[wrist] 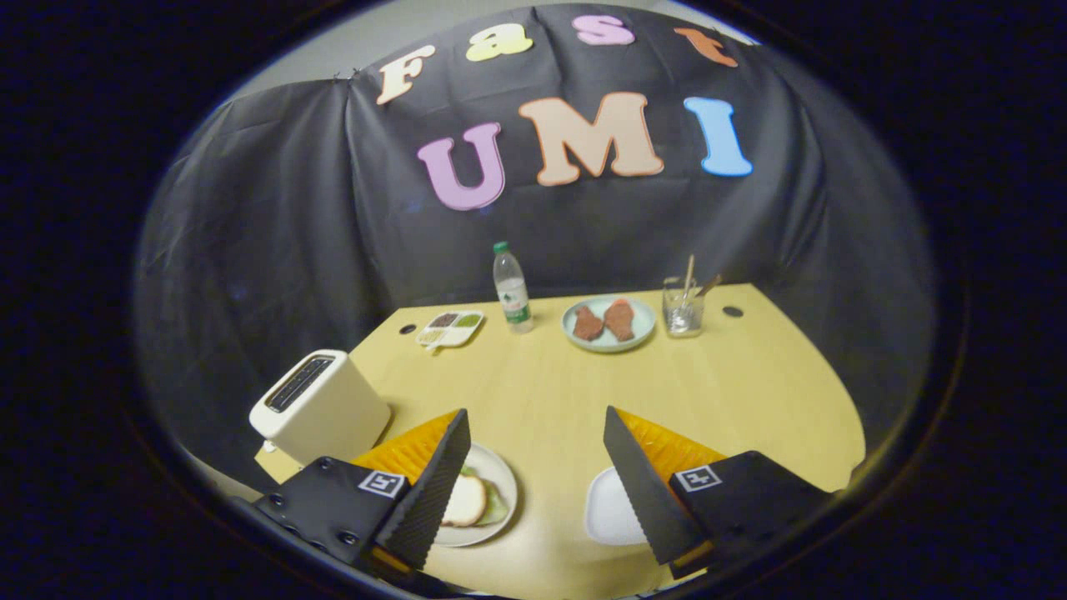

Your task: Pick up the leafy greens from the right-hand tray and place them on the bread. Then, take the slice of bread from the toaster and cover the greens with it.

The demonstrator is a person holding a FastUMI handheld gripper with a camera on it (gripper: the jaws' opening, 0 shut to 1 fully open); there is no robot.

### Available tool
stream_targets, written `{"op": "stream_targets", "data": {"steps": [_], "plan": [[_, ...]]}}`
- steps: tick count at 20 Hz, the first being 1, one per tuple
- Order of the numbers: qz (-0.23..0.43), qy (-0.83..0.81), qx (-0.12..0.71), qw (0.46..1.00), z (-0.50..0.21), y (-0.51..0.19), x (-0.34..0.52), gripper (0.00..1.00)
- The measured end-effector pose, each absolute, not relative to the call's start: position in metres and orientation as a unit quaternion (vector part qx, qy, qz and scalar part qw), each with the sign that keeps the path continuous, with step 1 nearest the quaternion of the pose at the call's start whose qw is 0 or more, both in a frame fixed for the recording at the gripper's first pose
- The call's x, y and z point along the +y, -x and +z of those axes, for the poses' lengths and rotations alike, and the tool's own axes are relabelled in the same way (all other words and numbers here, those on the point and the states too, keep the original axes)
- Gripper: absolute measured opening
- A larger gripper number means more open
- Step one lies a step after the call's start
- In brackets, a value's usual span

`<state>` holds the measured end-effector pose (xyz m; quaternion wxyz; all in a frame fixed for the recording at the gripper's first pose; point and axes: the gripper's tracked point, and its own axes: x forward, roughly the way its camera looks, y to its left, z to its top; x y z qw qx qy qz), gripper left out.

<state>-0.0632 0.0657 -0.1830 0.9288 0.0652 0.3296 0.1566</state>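
Note:
My gripper is open and holds nothing, hovering above the near part of the yellow table. Beside the left finger a round white plate carries a slice of bread, and green leaves peek out from under the slice. Part of the plate is hidden by the left finger. Partly behind the right finger lies a small white tray, and its visible part is bare. A white toaster stands left of the plate at the table's corner, its top slots dark.
At the table's far side stand a divided dish of seasonings, a plastic water bottle, a pale blue plate with two brown pieces of meat, and a glass holding sticks. The black cloth wall rises just behind them.

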Motion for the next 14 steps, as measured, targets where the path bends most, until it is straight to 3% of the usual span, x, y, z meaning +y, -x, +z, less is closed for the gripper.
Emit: {"op": "stream_targets", "data": {"steps": [14], "plan": [[0.036,-0.015,0.127,0.991,-0.043,0.007,-0.032,1.00]]}}
